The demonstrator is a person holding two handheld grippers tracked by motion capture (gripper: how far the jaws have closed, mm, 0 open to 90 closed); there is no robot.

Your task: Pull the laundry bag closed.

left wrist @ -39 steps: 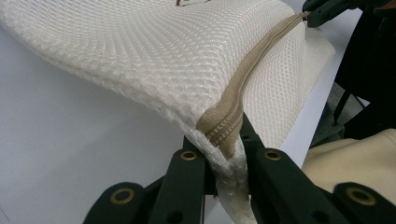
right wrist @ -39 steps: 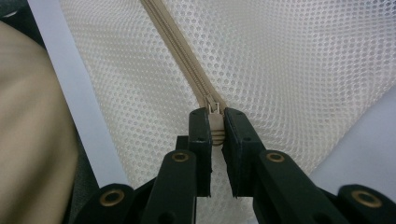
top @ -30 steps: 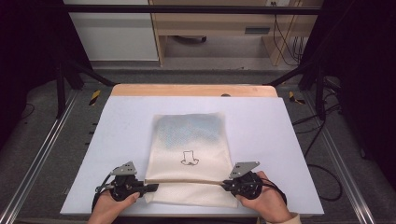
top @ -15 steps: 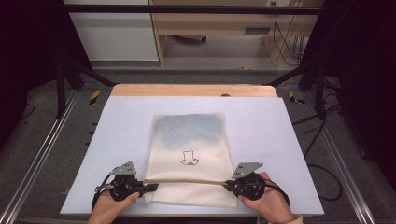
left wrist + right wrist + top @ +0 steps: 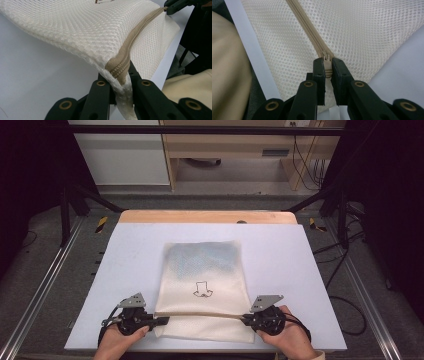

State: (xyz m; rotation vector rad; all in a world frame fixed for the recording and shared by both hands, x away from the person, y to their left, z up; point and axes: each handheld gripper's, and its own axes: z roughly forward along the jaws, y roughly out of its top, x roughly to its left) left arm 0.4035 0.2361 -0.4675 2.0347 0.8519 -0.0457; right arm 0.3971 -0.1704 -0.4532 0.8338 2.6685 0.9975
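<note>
A cream mesh bag (image 5: 202, 285) with a small black drawing lies flat on the white table (image 5: 280, 250), bluish contents showing through its far half. A tan zipper (image 5: 205, 314) runs across its near end. My left gripper (image 5: 159, 321) is shut on the bag's left zipper end (image 5: 119, 72), lifting that corner slightly. My right gripper (image 5: 245, 319) is shut on the zipper pull (image 5: 327, 65) at the bag's right edge; it also appears as the far gripper (image 5: 168, 9) in the left gripper view. The zipper looks closed along its length.
The table's wooden far edge (image 5: 207, 216) borders a metal frame with rails on both sides. Cables (image 5: 345, 270) trail on the floor at right. Bare table surface lies left and right of the bag. A beige sleeve (image 5: 229, 75) shows close to the right gripper.
Hardly anything has moved; both grippers keep their hold at the zipper's two ends, the right hand shifted very slightly.
</note>
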